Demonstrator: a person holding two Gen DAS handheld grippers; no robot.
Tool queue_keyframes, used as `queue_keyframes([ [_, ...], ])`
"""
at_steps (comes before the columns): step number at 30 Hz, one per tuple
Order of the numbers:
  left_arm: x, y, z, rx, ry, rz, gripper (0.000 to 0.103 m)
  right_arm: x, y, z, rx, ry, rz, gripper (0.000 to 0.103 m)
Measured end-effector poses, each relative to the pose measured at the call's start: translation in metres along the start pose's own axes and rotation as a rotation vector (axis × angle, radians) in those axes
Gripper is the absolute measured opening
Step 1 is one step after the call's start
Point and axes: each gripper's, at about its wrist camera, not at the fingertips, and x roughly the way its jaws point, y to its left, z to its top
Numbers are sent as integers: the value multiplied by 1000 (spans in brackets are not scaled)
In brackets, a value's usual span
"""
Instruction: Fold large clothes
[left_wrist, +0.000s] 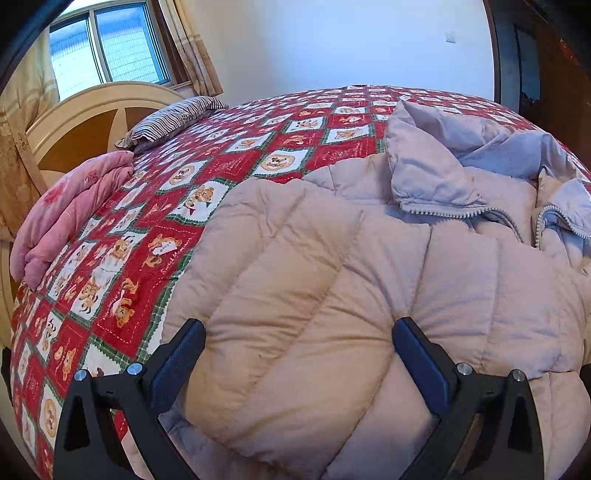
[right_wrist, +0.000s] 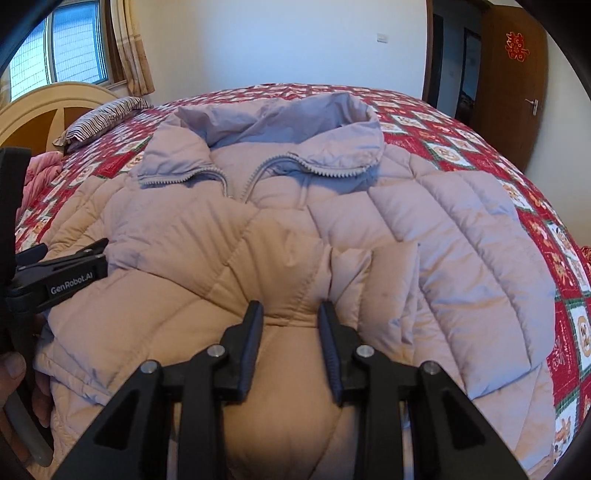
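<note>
The right claw (right_wrist: 290, 314) sits nearest, its jaws partly closed with a ridge of the jacket (right_wrist: 295, 236) bunched between them. The pads seem to pinch that ridge, though how firmly is hard to tell. I judge the pinch is there to lift or drag the near fold of the padding toward the middle.

The left claw (left_wrist: 299, 332) is spread wide over the jacket's left side, holding nothing; padding bulges up between its jaws without being pressed. It probably waits there to pin or take the left edge while the other side works. In the right view it shows at the left edge, beside the jacket, with a hand (right_wrist: 14, 369) below it.

The jacket lies front-up on the bed (right_wrist: 461, 125), across the near and middle part. It is a pale beige-pink quilted puffer, thick and springy-looking. One sleeve or side panel is folded over the chest, so folding looks begun, not finished.

Farther off, the zip (right_wrist: 236, 181) is open at the neck and the collar (right_wrist: 280, 114) stands up. Beyond it, far left, lie 2 things: a striped pillow (left_wrist: 173, 118) and a pink quilt (left_wrist: 74, 210).
</note>
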Motion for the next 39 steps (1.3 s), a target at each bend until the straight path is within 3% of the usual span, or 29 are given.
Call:
queue_keyframes([
  [5, -13, 12, 17, 23, 57, -33, 102, -2, -1, 1, -12, 11, 9, 34],
  [7, -29, 27, 33, -16, 40, -79, 102, -7, -5, 6, -32, 32, 45, 38],
  [9, -38, 33, 54, -12, 10, -119, 102, -20, -14, 16, -38, 37, 114, 62],
  [10, -36, 32, 65, 4, 13, -127, 102, -24, -17, 23, -44, 27, 127, 66],
  [15, -1, 15, 115, 41, 54, -158, 102, -26, -39, 75, -67, -5, 101, 70],
  [21, 58, -18, 157, 89, 123, -193, 102, 13, -66, 136, -102, -10, 22, 72],
  [27, 88, -47, 176, 173, 100, -200, 102, 65, -79, 180, -120, 38, 26, 72],
  [34, 98, -68, 192, 224, 58, -231, 101, 105, -62, 197, -244, 94, 74, 72],
  [35, 98, -71, 194, 237, 48, -232, 98, 108, -59, 197, -261, 98, 75, 71],
  [36, 97, -75, 194, 248, 45, -242, 80, 109, -56, 196, -282, 98, 69, 60],
  [37, 97, -78, 195, 261, 57, -269, 49, 110, -54, 195, -301, 96, 61, 51],
  [39, 98, -80, 193, 273, 99, -340, 14, 109, -53, 193, -319, 94, 58, 13],
])
